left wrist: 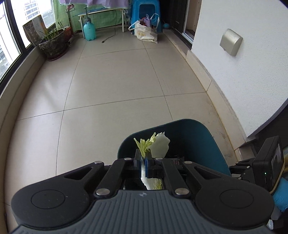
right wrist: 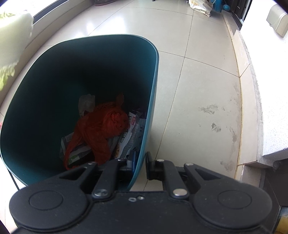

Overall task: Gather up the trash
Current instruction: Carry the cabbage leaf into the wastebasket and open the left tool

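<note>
Cabbage leaf [left wrist: 158, 144] is pinched in your left tongs [left wrist: 144, 158], held above the teal bin [right wrist: 153, 86], not yet dropped. Your right tongs [right wrist: 140, 162] are clamped on the bin's wall. Inside already: an orange bag [right wrist: 106, 126] and printed wrappers [right wrist: 131, 133]. Floor [left wrist: 117, 86] ahead looks free of litter; judged nearly done.

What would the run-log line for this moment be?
left gripper: shut on pale cabbage leaf | right gripper: shut on teal plastic bin's rim

Potted plant [left wrist: 54, 44], sprayer bottle [left wrist: 89, 30], blue stool [left wrist: 145, 12].
</note>
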Motion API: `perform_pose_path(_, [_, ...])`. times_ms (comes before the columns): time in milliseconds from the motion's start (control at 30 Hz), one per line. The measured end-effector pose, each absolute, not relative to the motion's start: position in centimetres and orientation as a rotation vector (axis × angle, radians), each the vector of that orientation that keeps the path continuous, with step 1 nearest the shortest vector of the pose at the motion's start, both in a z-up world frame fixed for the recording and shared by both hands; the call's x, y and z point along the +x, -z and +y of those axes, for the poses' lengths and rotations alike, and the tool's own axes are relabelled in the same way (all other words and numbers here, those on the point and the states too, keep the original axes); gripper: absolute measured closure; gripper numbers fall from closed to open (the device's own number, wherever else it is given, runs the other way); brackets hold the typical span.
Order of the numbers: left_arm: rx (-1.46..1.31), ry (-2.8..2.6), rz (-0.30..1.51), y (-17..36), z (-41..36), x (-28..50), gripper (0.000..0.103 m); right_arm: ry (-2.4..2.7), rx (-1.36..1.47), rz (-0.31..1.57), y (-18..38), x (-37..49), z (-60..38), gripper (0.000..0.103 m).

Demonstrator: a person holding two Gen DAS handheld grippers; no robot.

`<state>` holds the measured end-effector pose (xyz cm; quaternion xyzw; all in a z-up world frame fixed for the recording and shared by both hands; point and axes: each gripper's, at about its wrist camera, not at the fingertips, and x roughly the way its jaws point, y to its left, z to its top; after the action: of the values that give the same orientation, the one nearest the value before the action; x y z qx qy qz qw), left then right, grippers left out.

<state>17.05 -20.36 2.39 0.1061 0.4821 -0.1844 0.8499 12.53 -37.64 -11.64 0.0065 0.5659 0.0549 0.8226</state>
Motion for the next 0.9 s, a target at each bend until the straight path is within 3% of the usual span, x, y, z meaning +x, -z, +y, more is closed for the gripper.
perform_pose_path(233, [0.295,0.391,1.138,3.8,-24.9,17.9,0.100,-0.125,0.009,1.197,11.5,12.2,-37.8,0.093])
perform_pose_path(533, [0.326,0.351,1.250,10.5,-25.5,19.7,0.100,-0.141,0.024,1.191,11.5,11.9,-38.1,0.092])
perform_pose_path(700, [0.313,0.361,1.265,11.0,-25.0,19.7,0.100,-0.144,0.043,1.194,11.4,11.7,-38.3,0.091])
perform_pose_path(900, [0.283,0.411,1.201,8.1,-23.3,17.9,0.100,-0.144,0.074,1.177,9.2,11.0,-38.8,0.088])
